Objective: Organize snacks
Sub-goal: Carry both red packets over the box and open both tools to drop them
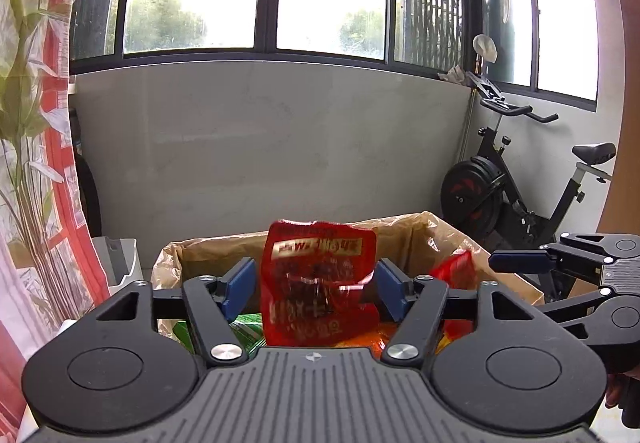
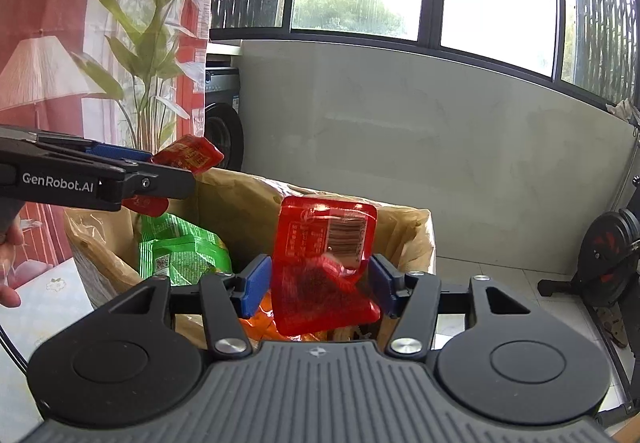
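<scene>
Closest to the lens in each view sits the ribbed black body of a gripper, its blue pads at 12 o'clock. The left gripper [image 1: 316, 283] has its fingers at middling width around a red packet [image 1: 318, 279]. The packet stands upright with a sliver of daylight at the 9 o'clock pad, so it looks loose rather than pinched. The right gripper [image 2: 318, 283] frames a second red packet [image 2: 324, 255], barcode side out and tipped toward 5 o'clock. Its fingers are about as far apart, and whether the pads press on it I cannot tell.

Both packets hang over the mouth of the plastic-lined cardboard box [image 2: 404, 227]. Green packets [image 2: 180, 251] lie inside at 9 o'clock, orange ones [image 2: 260, 317] directly below.

The step looks like dropping both in. To do it well, I would spread the fingers fully above the middle of the opening, well inside the crinkled liner, so nothing catches the rim. The hands should come away only once each packet is clear. An exercise bike [image 1: 500, 195] stands at 3 o'clock, well apart.
</scene>
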